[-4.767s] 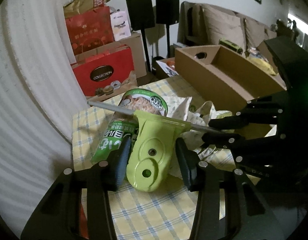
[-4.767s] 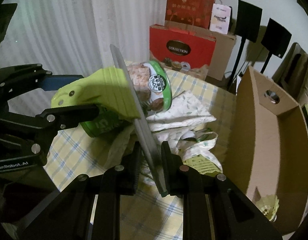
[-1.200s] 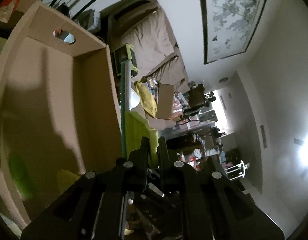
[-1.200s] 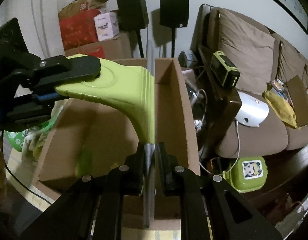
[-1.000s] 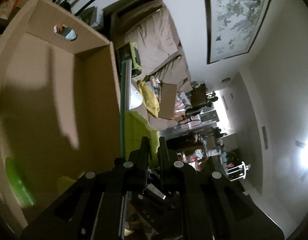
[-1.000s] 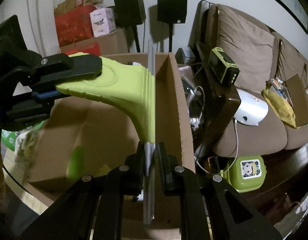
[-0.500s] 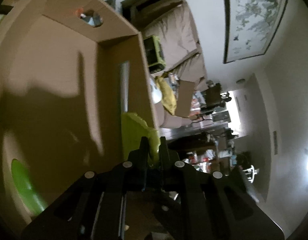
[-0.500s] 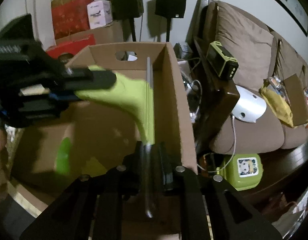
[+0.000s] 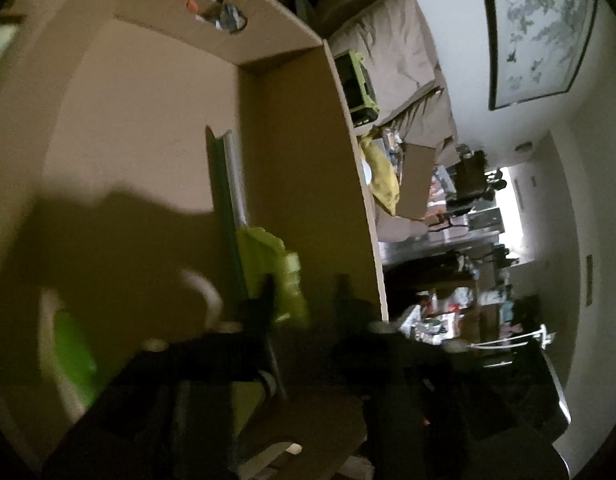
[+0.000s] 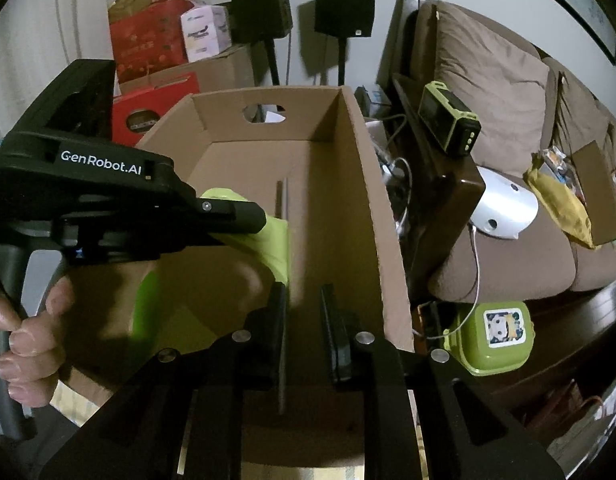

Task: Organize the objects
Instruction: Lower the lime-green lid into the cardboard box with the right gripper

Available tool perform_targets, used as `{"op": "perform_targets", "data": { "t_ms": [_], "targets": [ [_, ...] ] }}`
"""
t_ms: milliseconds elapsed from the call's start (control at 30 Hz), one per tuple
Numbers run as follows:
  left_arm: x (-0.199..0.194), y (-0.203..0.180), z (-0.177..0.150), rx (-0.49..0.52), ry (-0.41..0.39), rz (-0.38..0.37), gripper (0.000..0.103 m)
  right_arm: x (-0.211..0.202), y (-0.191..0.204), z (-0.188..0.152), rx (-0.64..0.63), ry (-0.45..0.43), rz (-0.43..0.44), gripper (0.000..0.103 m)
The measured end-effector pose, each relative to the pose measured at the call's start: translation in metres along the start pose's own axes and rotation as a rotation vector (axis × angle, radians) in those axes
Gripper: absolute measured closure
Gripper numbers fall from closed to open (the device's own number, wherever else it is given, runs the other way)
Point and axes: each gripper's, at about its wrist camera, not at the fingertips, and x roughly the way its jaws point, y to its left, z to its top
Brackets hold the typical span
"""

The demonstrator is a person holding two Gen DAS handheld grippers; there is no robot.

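Lowered into the cardboard box (image 10: 360,184) since a second ago, the lime-green slicer (image 10: 267,236) is hanging near its right wall, left gripper (image 9: 303,300) jaws opening off it, right gripper (image 10: 301,320) parted.

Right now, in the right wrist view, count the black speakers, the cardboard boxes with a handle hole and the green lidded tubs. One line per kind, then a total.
black speakers: 2
cardboard box with a handle hole: 1
green lidded tub: 1
Total: 4

box (image 10: 372,184): we see plain brown
tool handle (image 10: 267,236): lime green
blade (image 10: 283,200): grey, we think
sofa (image 10: 504,92): brown
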Motion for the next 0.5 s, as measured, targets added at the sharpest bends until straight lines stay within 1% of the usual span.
{"op": "perform_targets", "data": {
  "t_ms": [33, 67, 133, 233, 333, 367, 400, 500],
  "targets": [
    [-0.006, -0.002, -0.002, 0.008, -0.014, 0.016, 0.044, -0.001, 0.001, 0.000, -0.001, -0.002, -0.002, 0.086],
    [-0.013, -0.005, -0.004, 0.016, -0.025, 0.032, 0.038, -0.003, 0.002, 0.000, -0.002, -0.004, -0.003, 0.086],
    [-0.027, -0.005, -0.007, 0.030, -0.028, 0.052, 0.037, -0.005, 0.002, 0.000, -0.001, -0.010, -0.004, 0.085],
    [-0.045, -0.011, -0.014, 0.061, -0.039, 0.077, 0.029, -0.010, 0.004, -0.001, 0.002, -0.022, 0.002, 0.081],
    [-0.061, -0.018, -0.022, 0.086, -0.037, 0.079, 0.027, -0.015, 0.010, -0.001, -0.006, -0.025, 0.003, 0.076],
    [-0.065, -0.020, -0.024, 0.094, -0.041, 0.088, 0.020, -0.015, 0.011, -0.001, -0.010, -0.026, -0.001, 0.075],
    [-0.072, -0.025, -0.026, 0.111, -0.051, 0.103, 0.017, -0.016, 0.013, -0.002, -0.015, -0.028, -0.004, 0.073],
    [-0.088, -0.033, -0.036, 0.152, -0.067, 0.124, 0.017, -0.018, 0.017, -0.002, -0.016, -0.035, -0.001, 0.070]
  ]
}}
